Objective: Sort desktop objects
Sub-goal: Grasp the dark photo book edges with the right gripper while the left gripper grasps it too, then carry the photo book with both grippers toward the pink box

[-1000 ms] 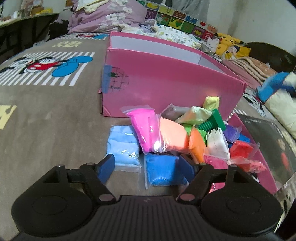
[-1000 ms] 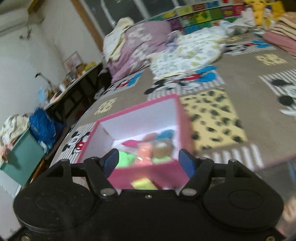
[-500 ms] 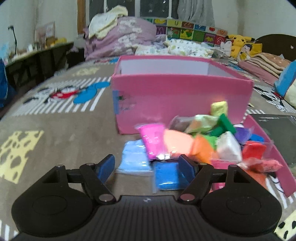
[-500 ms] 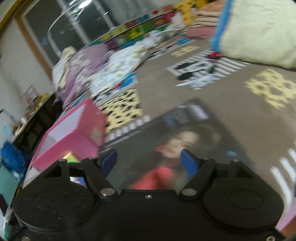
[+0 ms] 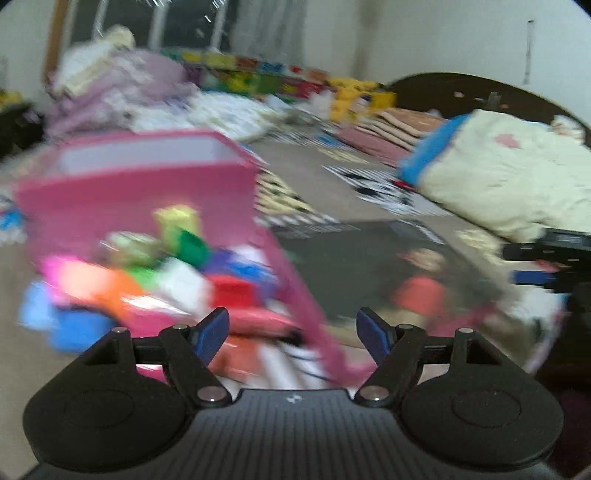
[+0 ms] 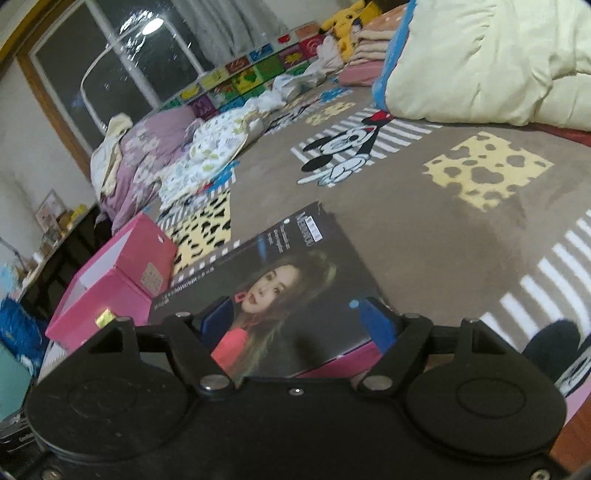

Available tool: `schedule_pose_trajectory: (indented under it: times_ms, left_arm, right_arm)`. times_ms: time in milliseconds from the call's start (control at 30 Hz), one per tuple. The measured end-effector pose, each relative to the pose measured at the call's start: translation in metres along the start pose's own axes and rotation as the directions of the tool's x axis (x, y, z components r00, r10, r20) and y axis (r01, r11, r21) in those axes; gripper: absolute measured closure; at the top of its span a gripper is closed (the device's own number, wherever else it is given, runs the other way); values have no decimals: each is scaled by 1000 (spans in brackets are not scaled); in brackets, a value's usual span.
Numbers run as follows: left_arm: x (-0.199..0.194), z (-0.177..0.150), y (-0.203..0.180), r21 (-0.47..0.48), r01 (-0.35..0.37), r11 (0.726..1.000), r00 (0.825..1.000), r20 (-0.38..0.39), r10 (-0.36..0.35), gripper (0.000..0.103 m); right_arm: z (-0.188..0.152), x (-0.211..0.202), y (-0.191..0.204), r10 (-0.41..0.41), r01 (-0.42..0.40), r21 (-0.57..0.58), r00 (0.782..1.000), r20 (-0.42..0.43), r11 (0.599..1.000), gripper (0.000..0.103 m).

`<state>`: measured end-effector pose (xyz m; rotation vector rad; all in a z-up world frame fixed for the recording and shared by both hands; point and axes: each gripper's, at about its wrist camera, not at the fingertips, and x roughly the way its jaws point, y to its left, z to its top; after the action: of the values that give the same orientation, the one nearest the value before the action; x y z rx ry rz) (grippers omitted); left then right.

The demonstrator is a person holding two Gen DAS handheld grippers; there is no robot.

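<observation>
A pile of coloured clay bags (image 5: 147, 273) lies in front of an open pink box (image 5: 129, 192), all smeared by motion blur. To their right sits a flat dark lid with a printed portrait (image 5: 406, 273) and a pink rim. My left gripper (image 5: 292, 318) hangs open above the pink rim, holding nothing. In the right wrist view the portrait lid (image 6: 295, 273) fills the middle, and my right gripper (image 6: 295, 308) is open low over its near end, one blue pad (image 6: 218, 317) on each side. The pink box (image 6: 118, 273) stands left of it.
Everything rests on a brown cartoon-print blanket (image 6: 443, 206). A cream quilt (image 6: 480, 62) is bunched at the right. Purple bedding (image 6: 147, 158) and plush toys (image 6: 347, 22) lie at the back. My right gripper's body shows at the edge of the left view (image 5: 546, 258).
The left view has swung right, from the clay bags toward the portrait lid, and is now blurred. The right gripper has steadied and come lower over the lid. Both stay open.
</observation>
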<state>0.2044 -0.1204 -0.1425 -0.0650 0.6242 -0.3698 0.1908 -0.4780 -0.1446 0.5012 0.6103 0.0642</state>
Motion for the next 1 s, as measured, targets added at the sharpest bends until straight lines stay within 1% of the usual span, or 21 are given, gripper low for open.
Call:
schedule_pose_trajectory:
  times_ms: [67,200,300,400,633,700,800,867,1000]
  left_arm:
    - [8,-3,-14,-13,49,999,998,-27,-49,28]
    - [27,-3,-29,-23,73,997,994,-78,-75,28]
    - [42,-2,-36,-33,58,998,993,-103,-61,28]
    - [56,2,-40,-40,51,998,991,-119,-55,28]
    - [83,12,-32,-62,48,997,987,-153,-57,27]
    - [85,15,-33,-52,55,997,984,-166,-63,28]
    - [80,19,-36,-19,69,997,982,-176,-72,28]
    - [70,21,-34,-16,82,997,983,-163,-83,28]
    - [53,27,-31,-9,109,994,984,-140,-110,28]
  right_arm:
    - [3,5,-3,10,-12,-37,999,-35,999,25]
    - [5,14,-5,-14,8,-116,998,-56,993,25]
    - [7,25,-12,-2,-6,-108,997,-77,994,25]
    - [9,36,-15,-21,10,-123,996,-91,992,22]
    - [10,60,-22,-20,-4,-150,987,-159,989,22]
    - [8,63,-25,0,-25,-145,985,-175,989,22]
    - [5,58,-17,-13,-21,-185,984,-179,983,21]
    - [5,49,-8,-18,-19,-220,986,-166,975,21]
    - [8,24,7,-16,-17,-254,992,-128,967,21]
